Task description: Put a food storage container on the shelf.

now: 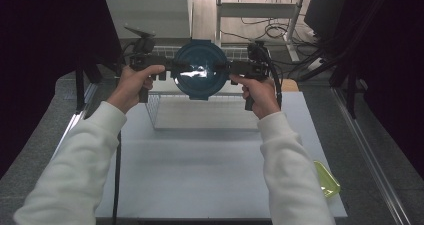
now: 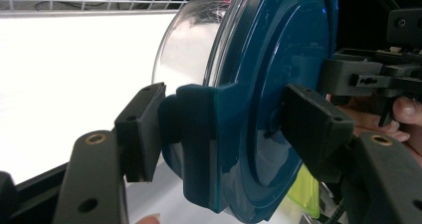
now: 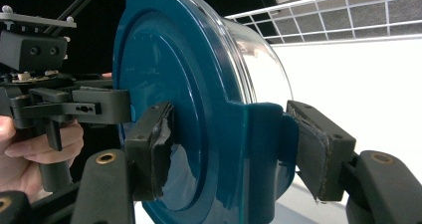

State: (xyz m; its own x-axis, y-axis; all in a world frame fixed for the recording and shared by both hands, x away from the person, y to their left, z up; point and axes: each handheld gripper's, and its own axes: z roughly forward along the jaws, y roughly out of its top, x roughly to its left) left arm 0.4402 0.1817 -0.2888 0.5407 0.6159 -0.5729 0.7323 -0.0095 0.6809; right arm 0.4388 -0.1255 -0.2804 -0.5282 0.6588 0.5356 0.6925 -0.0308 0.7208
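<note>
High view: the left hand-held gripper [image 1: 167, 69] and right hand-held gripper [image 1: 234, 71] clamp opposite side latches of a round teal-lidded container [image 1: 200, 69], held above the wire basket [image 1: 200, 116] on the table [image 1: 200, 175]. A green tray [image 1: 327, 179] lies at the near right edge.

Left gripper view: the pads [image 2: 142, 129] grip the lid latch.

Right gripper view: the pads [image 3: 149, 149] press on the opposite latch.

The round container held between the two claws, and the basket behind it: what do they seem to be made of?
Container lid: probably glossy moulded plastic, dark teal, with soft highlights and clip tabs at the rim.
Container bowl: clear and shiny, glass or hard plastic; the look leaves it open. Reflections curve across it.
Basket: apparently thin metal wire, light-coated, forming a square grid.
</note>
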